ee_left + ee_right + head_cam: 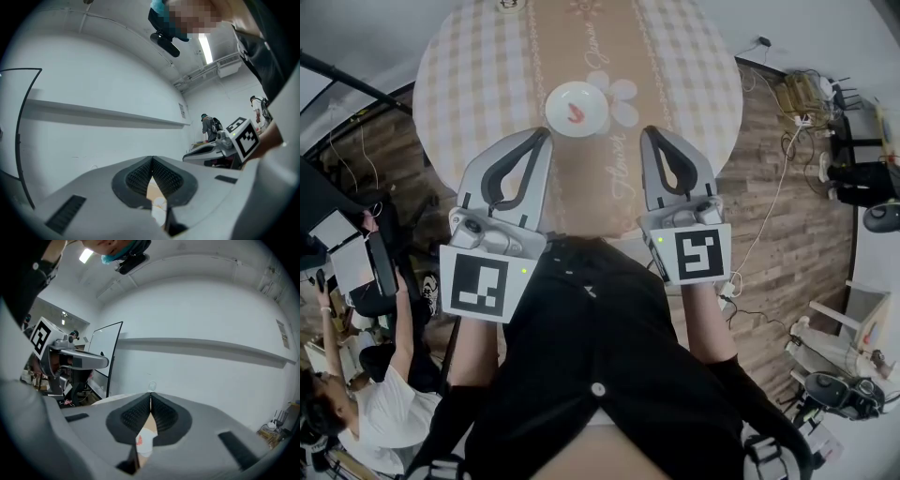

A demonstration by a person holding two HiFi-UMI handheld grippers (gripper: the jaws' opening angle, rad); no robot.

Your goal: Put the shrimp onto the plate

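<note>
A white plate [563, 124] sits on the checked round table [469, 84], with the red shrimp [575, 112] lying in it. My left gripper [546, 134] is held up near the table's front edge, left of and below the plate, jaws shut with nothing between them. My right gripper [647, 132] hangs to the plate's lower right, also shut and empty. In the right gripper view the plate [146, 444] and shrimp [139, 440] show through the slit behind the closed jaws [150, 397]. The left gripper view shows its closed jaws [152, 160] pointing up at a wall.
A brown runner with a white flower print [619, 92] crosses the table beside the plate. Wooden floor [769, 216] with cables surrounds the table. A seated person [356, 412] is at the lower left, and equipment [862, 178] stands at the right.
</note>
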